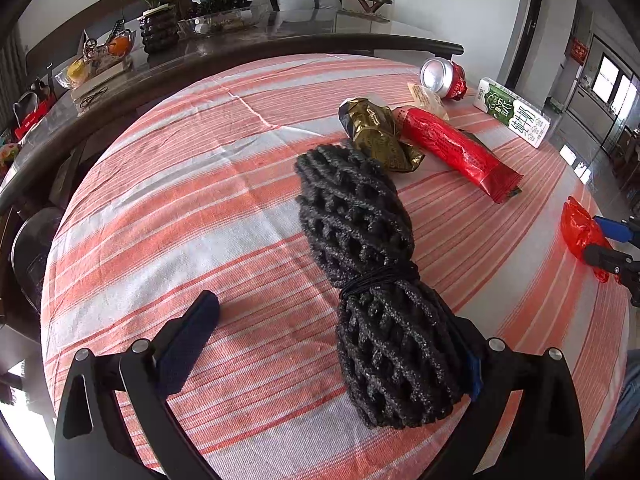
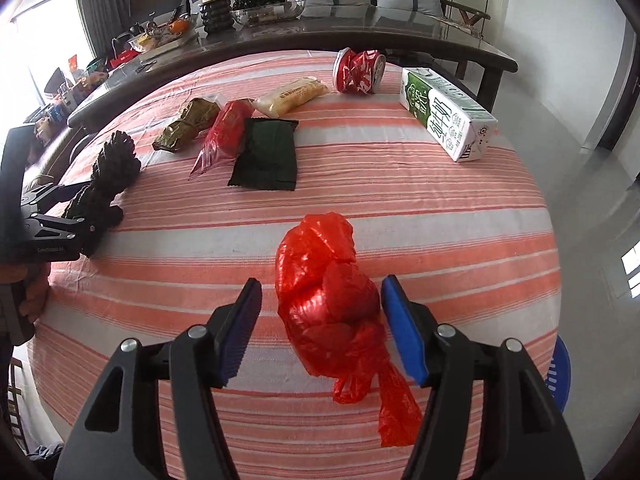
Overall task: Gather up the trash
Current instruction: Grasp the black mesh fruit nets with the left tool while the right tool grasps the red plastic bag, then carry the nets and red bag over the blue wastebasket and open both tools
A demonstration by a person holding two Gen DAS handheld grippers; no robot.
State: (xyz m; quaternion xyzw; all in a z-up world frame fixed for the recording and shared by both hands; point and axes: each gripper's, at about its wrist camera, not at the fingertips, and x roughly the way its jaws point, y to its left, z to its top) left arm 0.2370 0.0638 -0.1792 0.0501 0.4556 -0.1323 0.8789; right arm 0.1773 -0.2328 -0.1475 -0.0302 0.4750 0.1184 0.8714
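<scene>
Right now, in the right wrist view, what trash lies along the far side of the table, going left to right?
Black foam net → gold wrapper → red wrapper → dark green packet → crushed can → milk carton.

Bare striped cloth (image 1: 168, 216) lies open left of the left jaws; black foam netting (image 1: 360, 232) fills their right side; wrappers (image 1: 452, 148) crowd beyond.

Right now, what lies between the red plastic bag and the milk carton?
Only bare striped cloth separates the red plastic bag from the milk carton, as the right wrist view shows.
</scene>
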